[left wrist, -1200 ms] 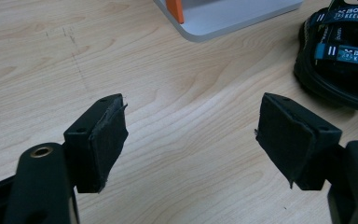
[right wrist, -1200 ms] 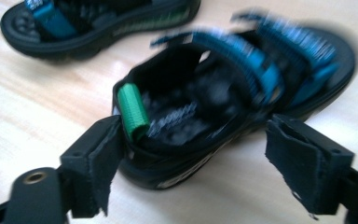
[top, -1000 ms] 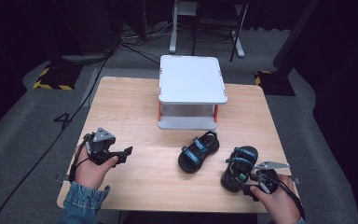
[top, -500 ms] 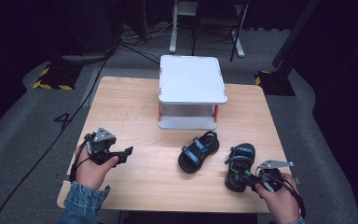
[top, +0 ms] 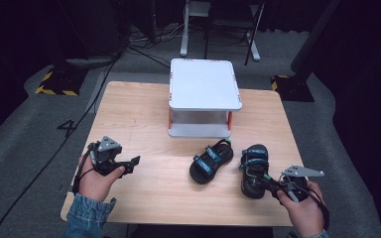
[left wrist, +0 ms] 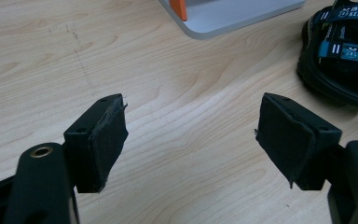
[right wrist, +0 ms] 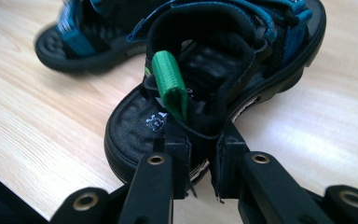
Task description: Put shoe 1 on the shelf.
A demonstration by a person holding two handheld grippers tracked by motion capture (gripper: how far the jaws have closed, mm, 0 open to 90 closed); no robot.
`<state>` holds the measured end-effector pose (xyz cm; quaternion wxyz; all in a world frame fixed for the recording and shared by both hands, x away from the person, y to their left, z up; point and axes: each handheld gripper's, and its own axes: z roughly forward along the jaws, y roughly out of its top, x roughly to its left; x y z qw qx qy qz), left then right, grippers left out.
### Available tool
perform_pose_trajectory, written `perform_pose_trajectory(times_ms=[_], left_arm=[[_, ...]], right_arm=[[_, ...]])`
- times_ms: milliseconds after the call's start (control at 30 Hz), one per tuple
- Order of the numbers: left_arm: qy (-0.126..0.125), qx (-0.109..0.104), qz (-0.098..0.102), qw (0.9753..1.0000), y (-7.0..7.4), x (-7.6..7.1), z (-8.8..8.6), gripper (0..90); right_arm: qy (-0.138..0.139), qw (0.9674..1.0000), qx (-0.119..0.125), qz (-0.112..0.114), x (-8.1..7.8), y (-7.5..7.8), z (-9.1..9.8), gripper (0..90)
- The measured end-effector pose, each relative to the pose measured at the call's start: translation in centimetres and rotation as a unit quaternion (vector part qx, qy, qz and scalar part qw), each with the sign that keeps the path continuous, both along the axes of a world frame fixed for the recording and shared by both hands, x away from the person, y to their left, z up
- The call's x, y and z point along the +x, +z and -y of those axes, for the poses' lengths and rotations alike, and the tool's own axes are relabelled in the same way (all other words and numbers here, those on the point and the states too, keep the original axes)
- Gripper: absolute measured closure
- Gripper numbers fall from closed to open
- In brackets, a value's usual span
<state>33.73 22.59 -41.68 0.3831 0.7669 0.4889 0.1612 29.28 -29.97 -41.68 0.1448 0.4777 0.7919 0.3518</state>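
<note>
My right claw [right wrist: 200, 161] is clamped on the heel strap [right wrist: 205, 126] of the right sandal [top: 254, 170], near right on the table [top: 144, 114]. Left claw [left wrist: 191, 135] is wide, idle. I'd lift slowly, heel first; the strap is soft and may slip.

Left gripper [left wrist: 191, 135] jaws wide apart; right gripper [right wrist: 200, 163] clamped tight.

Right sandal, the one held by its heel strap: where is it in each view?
High view: right sandal, lower right, at the right claw.
Left gripper view: can't tell; the sandal at the top right edge may be the other one.
Right gripper view: centre, heel strap in the claw.
Shared landmark: left sandal.
</note>
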Motion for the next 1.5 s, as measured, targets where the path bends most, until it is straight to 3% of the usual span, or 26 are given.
perform_pose_trajectory(times_ms=[300,733,1100,1500], left_arm=[[0.025,-0.001,0.000,0.9997,0.0,-1.3,-1.4,24.4],[0.051,-0.005,-0.003,0.9987,-0.1,-2.9,-3.5,24.4],[0.055,-0.009,0.000,0.9985,-0.1,-2.8,-4.0,24.4],[0.053,-0.020,0.006,0.9984,0.3,-2.3,-4.1,24.4]], right_arm=[[0.033,0.9981,0.032,0.041,0.8,2.9,-1.4,79.5],[0.109,0.9912,0.065,0.038,4.0,4.5,-6.9,79.5],[0.137,0.9889,0.053,0.019,7.9,4.0,-11.9,79.5],[0.134,0.9905,0.024,0.019,12.9,3.0,-16.9,79.3]])
